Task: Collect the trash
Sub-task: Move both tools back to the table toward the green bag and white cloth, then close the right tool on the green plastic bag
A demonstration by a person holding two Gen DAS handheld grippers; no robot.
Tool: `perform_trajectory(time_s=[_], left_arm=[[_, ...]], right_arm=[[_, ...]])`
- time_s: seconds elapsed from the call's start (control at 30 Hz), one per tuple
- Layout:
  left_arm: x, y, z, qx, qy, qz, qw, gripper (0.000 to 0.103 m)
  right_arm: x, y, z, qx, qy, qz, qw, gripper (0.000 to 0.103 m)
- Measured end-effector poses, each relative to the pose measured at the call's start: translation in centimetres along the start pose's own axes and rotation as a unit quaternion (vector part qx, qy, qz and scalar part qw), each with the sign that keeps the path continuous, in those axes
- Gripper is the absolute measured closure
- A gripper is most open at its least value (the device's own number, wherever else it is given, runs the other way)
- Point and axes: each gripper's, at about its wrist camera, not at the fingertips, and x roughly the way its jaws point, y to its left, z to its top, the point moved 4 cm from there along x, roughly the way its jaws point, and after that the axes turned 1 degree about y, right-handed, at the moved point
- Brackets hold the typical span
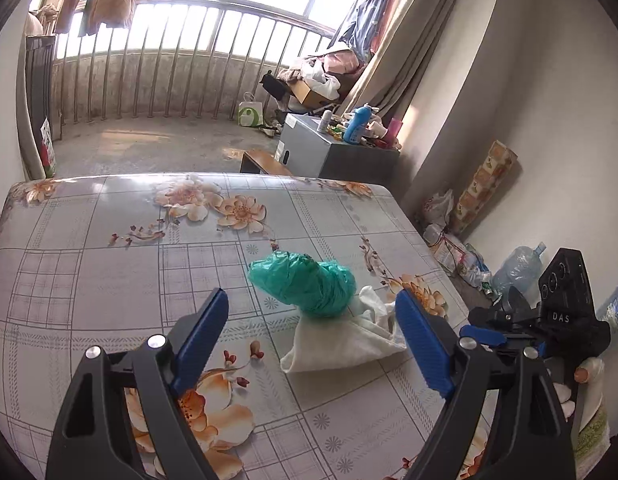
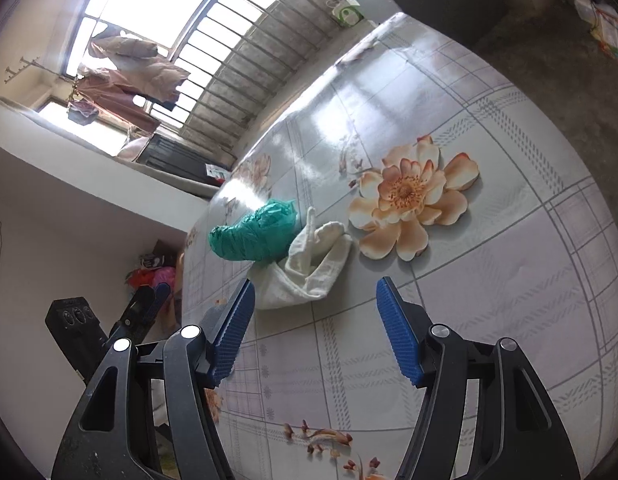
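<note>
A crumpled green thin-plastic bag (image 1: 303, 286), wrinkled and glossy, lies on the desk (image 1: 109, 248), whose smooth cover is printed with grey checks and orange flowers. What the bag holds cannot be made out, perhaps nothing. It touches and partly overlaps a soft white cloth (image 1: 341, 340), rumpled into folds beside it. The left gripper (image 1: 313, 344) hangs with its ribbed blue jaws spread wide and empty; the right gripper (image 2: 315, 330) likewise stands parted with nothing gripped.
</note>
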Motion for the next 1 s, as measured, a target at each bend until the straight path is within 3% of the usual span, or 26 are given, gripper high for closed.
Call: perform_trajectory(time_s=[0.2, 0.33, 0.4, 0.47, 0.5, 0.8, 0.87, 1.0], left_arm=[[5.2, 1.5, 1.9, -0.016, 0.046, -0.021, 0.9986, 0.030], [8.5, 1.5, 1.4, -0.009, 0.083, -0.022, 0.9963, 0.049], [9.6, 1.6, 0.9, -0.009, 0.098, -0.019, 0.9950, 0.061], [9.6, 1.7, 0.5, -0.020, 0.095, -0.031, 0.9948, 0.066], [9.5, 1.7, 0.3, -0.020, 0.094, -0.035, 0.9947, 0.069], [5.9, -0.8, -3.9, 0.010, 0.128, -0.062, 0.9897, 0.074], [4.7, -2.2, -5.7, 0.020, 0.150, -0.080, 0.9853, 0.075], [1.6, -5.0, -9.3, 0.041, 0.195, -0.120, 0.9725, 0.075]], right_arm=[[3.8, 1.2, 0.4, 0.010, 0.032, -0.016, 0.999, 0.052], [5.5, 1.8, 0.8, 0.000, 0.040, -0.036, 0.999, 0.062], [6.0, 1.8, 0.9, -0.003, 0.038, -0.048, 0.998, 0.079], [6.0, 1.7, 1.0, -0.007, 0.042, -0.049, 0.998, 0.095], [5.9, 1.6, 0.9, -0.007, 0.043, -0.045, 0.998, 0.097], [1.2, 1.9, -1.5, -0.034, 0.056, -0.005, 0.998, 0.100], [-0.2, 2.1, -2.5, -0.059, 0.073, 0.006, 0.996, 0.100], [-3.5, 2.6, -4.4, -0.140, 0.084, -0.030, 0.986, 0.098]])
